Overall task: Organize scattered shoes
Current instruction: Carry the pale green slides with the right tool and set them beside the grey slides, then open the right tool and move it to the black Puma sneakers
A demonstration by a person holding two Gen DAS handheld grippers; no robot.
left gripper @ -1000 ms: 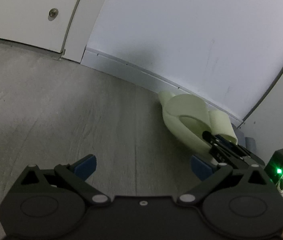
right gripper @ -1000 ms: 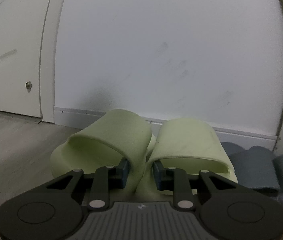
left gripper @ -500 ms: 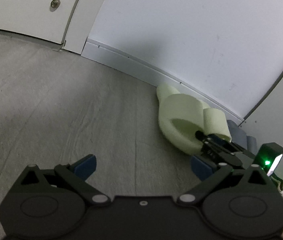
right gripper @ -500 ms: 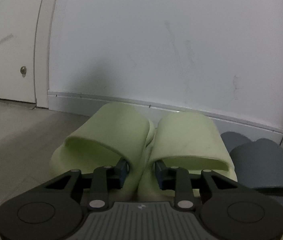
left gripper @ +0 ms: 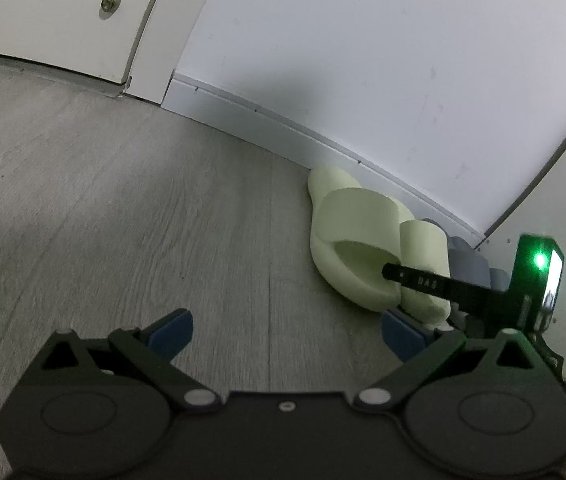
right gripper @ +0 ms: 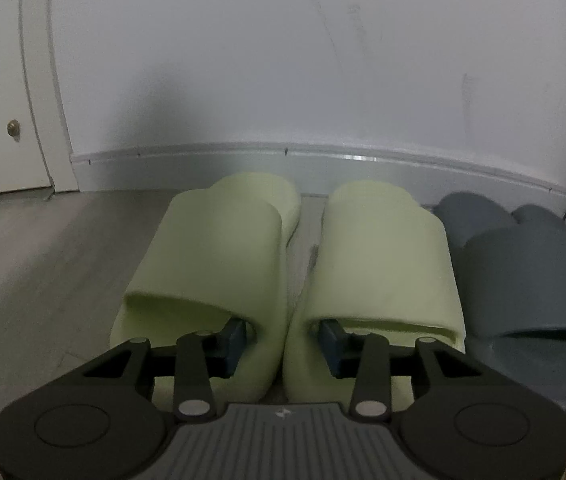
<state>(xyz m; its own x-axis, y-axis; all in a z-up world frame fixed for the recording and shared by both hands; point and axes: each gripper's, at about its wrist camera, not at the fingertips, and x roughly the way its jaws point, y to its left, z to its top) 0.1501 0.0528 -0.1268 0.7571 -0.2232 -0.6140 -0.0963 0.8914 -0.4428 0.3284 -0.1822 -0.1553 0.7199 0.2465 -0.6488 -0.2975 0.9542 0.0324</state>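
The pale green slides point(right gripper: 287, 288) now sit flat on the grey wood-look floor point(left gripper: 131, 200), toes close to the baseboard point(right gripper: 323, 160) at 12 o'clock in the right wrist view. A second ago they were tilted and pressed together sole to sole, farther from the wall; now a narrow strip of floor shows between them near the toes, while their inner sides still meet at the heels.

The right gripper point(right gripper: 283, 342) has one finger inside each slide, under the straps, pinching the two inner side walls together. Its jaws stand wider than they did a half second ago, which probably means the squeeze is easing.

The left gripper point(left gripper: 287, 330) hangs spread and empty over bare floor, with the green pair at about 2 o'clock from it. In that view the right tool's finger reaches into the near slide's opening.

Grey slides point(right gripper: 523, 280) lie at 3 o'clock, just beside the right green one, toes likewise to the wall.

So this pair looks placed in the row; what remains is letting go and backing out without dragging a heel.
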